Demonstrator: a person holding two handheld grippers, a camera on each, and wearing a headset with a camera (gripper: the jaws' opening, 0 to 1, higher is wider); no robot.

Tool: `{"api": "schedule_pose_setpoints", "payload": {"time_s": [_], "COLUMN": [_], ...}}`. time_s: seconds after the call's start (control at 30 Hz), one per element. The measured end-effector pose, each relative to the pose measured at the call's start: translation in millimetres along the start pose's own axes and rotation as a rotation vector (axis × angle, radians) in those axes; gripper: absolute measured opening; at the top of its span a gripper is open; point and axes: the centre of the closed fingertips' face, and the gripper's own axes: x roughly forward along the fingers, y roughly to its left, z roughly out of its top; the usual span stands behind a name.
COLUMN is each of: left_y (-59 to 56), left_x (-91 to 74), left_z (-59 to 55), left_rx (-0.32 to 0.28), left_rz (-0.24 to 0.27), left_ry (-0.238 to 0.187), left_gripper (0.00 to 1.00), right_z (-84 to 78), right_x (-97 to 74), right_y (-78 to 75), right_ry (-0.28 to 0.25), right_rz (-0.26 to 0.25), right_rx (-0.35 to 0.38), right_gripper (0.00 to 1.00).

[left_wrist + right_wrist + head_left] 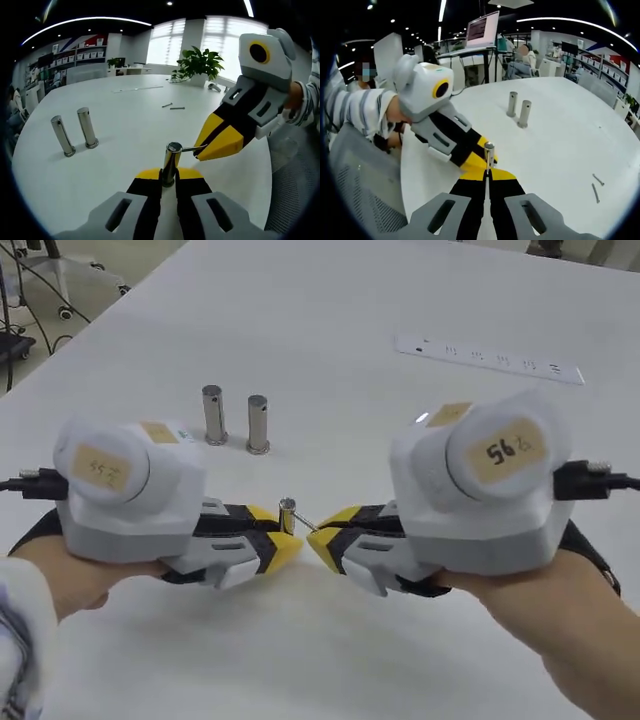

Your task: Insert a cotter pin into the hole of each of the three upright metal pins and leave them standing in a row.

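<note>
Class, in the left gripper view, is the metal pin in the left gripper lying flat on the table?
No, the left gripper holds the metal pin upright between its jaws.

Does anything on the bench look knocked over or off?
Nothing stands out. Two metal pins stand upright side by side; the left tongs hold the third pin upright, the right tongs hold a cotter pin at its top. Two spare cotter pins lie loose.

"56" on right gripper (pixel 322 531) label (pixel 505 451)
</note>
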Motion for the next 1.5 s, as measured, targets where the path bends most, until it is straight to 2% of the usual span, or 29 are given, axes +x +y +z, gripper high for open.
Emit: {"api": "schedule_pose_setpoints", "payload": {"time_s": [0.23,0.47,0.63,0.7,1.07,1.23,1.5], "left_y": [3.5,2.6,4.2,2.4,-0.7,-9.9,-8.3], "left_x": [-2.1,-1.7,-1.5,-0.6,1.2,3.2,3.0], "left_z": [-0.3,-0.5,-1.0,-1.2,-1.1,-2.0,-2.2], "left_rx": [0.001,0.055,0.064,0.097,0.082,0.103,0.088], "left_rz": [0.02,0.039,0.037,0.035,0.03,0.009,0.02], "left_ry": [0.002,0.02,0.022,0.027,0.039,0.048,0.046], "left_gripper": [0.08,0.08,0.08,0.08,0.08,0.08,0.08], "right_z": [2.3,3.1,2.9,4.2,5.0,6.1,5.4], "right_x": [4.0,4.8,4.2,3.4,4.3,7.6,6.8], "right_y": [-0.5,0.9,0.7,0.2,-1.2,0.1,-3.7], "right_ry": [-0.017,0.0,0.002,-0.001,0.0,0.002,-0.001], "right_rz": [-0.003,-0.011,-0.014,-0.017,-0.023,-0.022,-0.026], "right_rx": [0.007,-0.028,-0.023,-0.023,-0.019,-0.028,-0.06], "right_gripper": [0.02,0.02,0.02,0.02,0.02,0.02,0.03]}}
